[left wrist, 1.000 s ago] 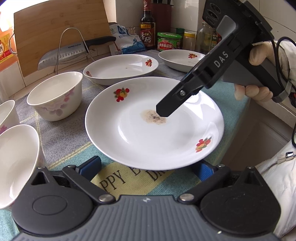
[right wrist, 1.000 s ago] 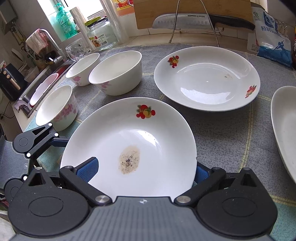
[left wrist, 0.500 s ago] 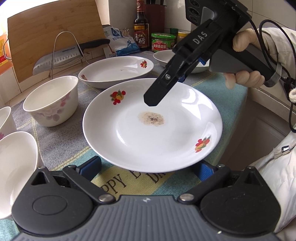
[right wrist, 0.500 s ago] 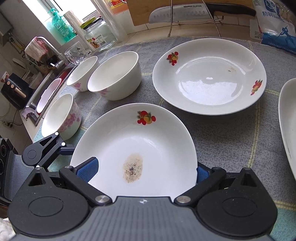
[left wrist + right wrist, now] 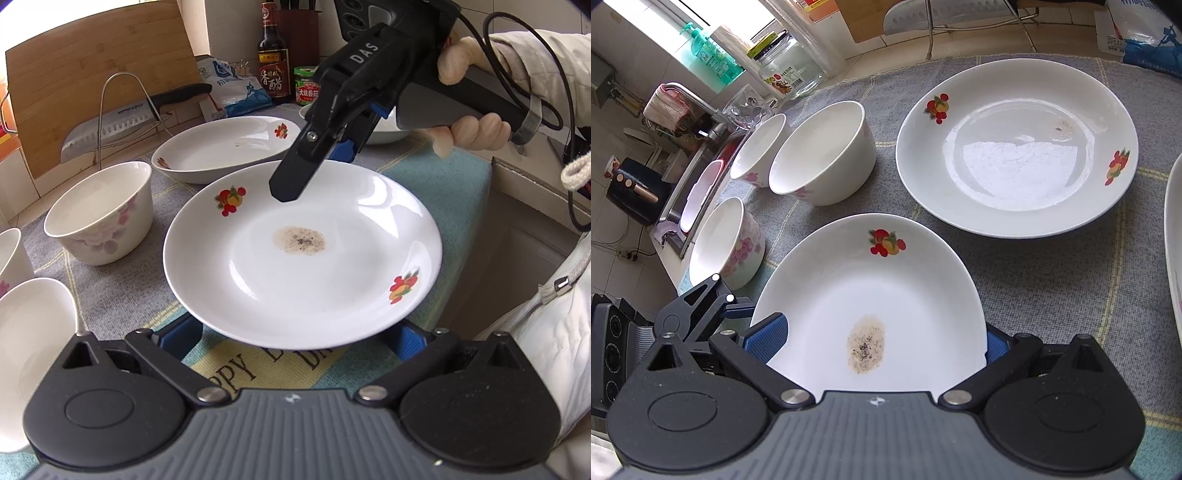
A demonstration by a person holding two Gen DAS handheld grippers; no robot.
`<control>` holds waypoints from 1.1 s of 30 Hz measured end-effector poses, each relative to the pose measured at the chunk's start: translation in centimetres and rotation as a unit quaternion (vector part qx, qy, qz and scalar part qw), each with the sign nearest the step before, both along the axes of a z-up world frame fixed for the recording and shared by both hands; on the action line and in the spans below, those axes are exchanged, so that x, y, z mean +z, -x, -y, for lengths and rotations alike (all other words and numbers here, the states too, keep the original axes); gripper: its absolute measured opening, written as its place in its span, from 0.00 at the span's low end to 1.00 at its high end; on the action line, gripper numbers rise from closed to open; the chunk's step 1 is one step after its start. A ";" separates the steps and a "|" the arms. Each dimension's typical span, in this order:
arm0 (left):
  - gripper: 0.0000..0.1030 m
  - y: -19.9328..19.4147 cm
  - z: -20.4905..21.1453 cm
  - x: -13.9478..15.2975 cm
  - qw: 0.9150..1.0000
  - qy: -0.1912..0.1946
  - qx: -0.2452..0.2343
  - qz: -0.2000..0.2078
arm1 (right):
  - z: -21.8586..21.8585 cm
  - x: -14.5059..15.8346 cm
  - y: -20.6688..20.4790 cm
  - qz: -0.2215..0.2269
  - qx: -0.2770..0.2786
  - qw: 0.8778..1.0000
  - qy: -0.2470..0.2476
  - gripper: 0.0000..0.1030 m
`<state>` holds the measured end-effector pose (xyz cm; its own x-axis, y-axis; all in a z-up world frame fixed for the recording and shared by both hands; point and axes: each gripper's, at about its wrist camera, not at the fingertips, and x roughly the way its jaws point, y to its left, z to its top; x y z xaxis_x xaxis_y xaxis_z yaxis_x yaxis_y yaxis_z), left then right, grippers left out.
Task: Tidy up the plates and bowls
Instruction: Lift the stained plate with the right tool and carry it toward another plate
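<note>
A white plate [image 5: 303, 254] with fruit prints and a brown stain is lifted off the cloth and tilted. It also shows in the right wrist view [image 5: 871, 314]. My left gripper [image 5: 295, 338] and my right gripper [image 5: 882, 339] each hold it by a rim, from opposite sides. The right gripper [image 5: 317, 158] shows across the plate in the left wrist view. A second fruit plate [image 5: 1015, 147] lies beyond on the cloth, and a third plate [image 5: 1174, 236] shows at the right edge. Three white flowered bowls [image 5: 820, 155] stand to the left.
A knife on a wire rack [image 5: 122, 122] and a cutting board [image 5: 99, 62] stand at the back. Bottles and jars [image 5: 273, 70] and a bag [image 5: 236, 88] line the wall. A sink [image 5: 698, 184] lies left of the bowls. The counter edge [image 5: 491, 206] drops away at right.
The stained plate has been lifted higher off the cloth and tilted. The right gripper has risen and moved toward the second plate.
</note>
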<state>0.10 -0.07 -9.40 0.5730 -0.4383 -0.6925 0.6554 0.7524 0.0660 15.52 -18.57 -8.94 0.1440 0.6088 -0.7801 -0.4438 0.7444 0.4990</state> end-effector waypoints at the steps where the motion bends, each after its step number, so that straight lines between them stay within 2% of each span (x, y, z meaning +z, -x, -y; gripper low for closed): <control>1: 1.00 -0.1 0.0 0.0 1.000 0.000 -0.001 0.000 | 0.0 0.0 -0.1 0.000 0.002 1.000 0.001 1.00; 19: 0.99 -0.5 0.5 0.5 1.000 -0.011 -0.014 -0.011 | -0.5 0.4 -0.3 0.001 0.018 1.000 0.015 1.00; 33: 0.99 -1.5 1.4 3.0 0.999 -0.011 -0.034 -0.009 | 1.4 2.3 0.0 0.015 0.012 1.000 0.016 1.00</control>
